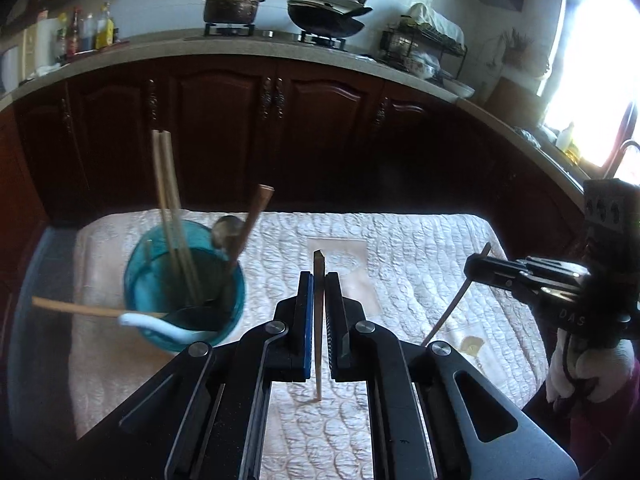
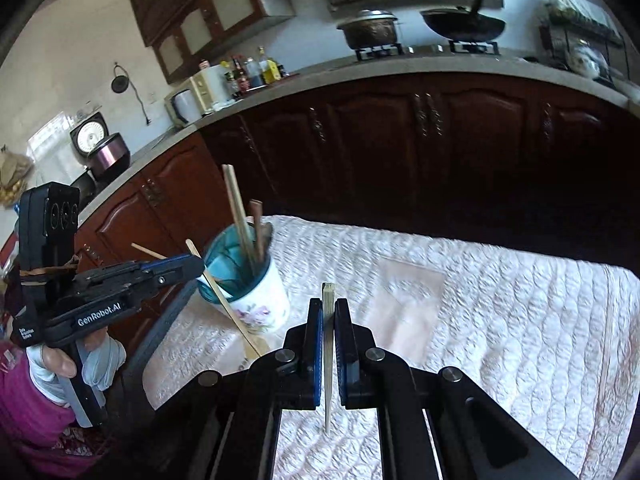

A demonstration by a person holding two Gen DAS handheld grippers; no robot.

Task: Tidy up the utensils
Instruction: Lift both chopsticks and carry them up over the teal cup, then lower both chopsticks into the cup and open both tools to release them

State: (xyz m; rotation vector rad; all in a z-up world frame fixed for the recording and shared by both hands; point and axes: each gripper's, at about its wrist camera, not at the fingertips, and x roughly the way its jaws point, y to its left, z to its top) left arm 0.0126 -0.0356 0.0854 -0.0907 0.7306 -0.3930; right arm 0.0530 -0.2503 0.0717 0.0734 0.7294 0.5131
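Note:
A cup (image 1: 184, 292) with a blue inside and a floral white outside (image 2: 256, 304) stands at the table's left. It holds chopsticks (image 1: 170, 216), a brown-handled metal spoon (image 1: 240, 232), a white spoon (image 1: 160, 326) and a slanting stick. My left gripper (image 1: 319, 280) is shut on a bamboo chopstick (image 1: 318, 320), held upright right of the cup; it also shows in the right wrist view (image 2: 192, 266). My right gripper (image 2: 329, 312) is shut on another chopstick (image 2: 328, 352), held upright over the table's middle; it shows in the left wrist view (image 1: 476, 268).
A quilted white cloth (image 1: 420, 264) covers the table, with a plain patch (image 2: 408, 304) in the middle. Dark wooden cabinets (image 1: 280, 120) and a counter with a pot (image 1: 232, 4), wok and bottles stand behind.

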